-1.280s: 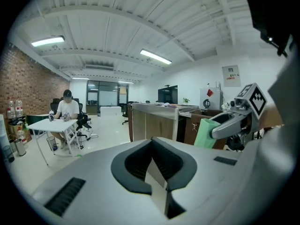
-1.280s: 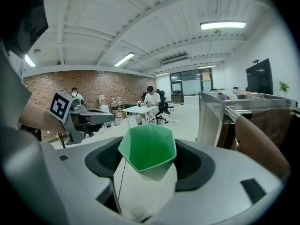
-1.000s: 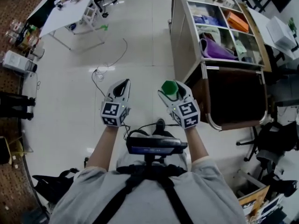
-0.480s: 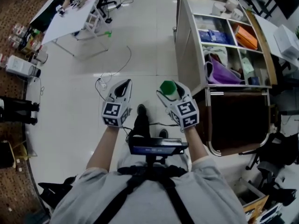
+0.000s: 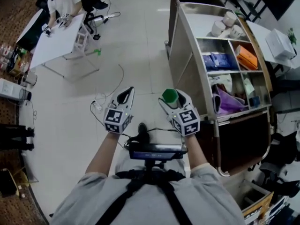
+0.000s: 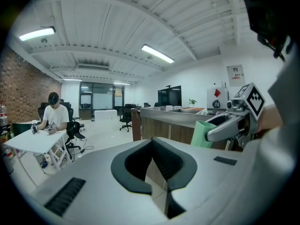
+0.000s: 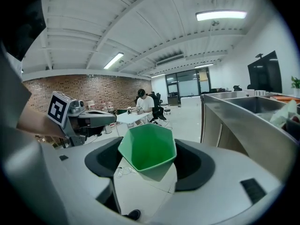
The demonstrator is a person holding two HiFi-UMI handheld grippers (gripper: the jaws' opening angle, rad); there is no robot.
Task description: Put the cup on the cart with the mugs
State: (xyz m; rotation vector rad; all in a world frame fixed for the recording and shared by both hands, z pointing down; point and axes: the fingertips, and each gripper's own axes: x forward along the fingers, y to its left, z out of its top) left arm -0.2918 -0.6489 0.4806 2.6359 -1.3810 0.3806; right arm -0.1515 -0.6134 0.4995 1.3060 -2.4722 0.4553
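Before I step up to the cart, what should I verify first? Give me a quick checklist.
1. Grip: the right gripper clamps the green cup: ok.
2. Spare hand: the left gripper has its jaws together with nothing between them: ok.
3. Target: the mugs are on the top shelf of the cart: ok.
4. Bare space beside the mugs: ok.
5. Cup over that shelf: not ok, it is above the floor beside the cart.
6. Feet clear of the cable: cannot tell.

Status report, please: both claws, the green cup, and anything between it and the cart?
Left claw shut, empty. Right claw shut on green cup, not yet on cart. Cart with mugs close at right; nothing seen between.
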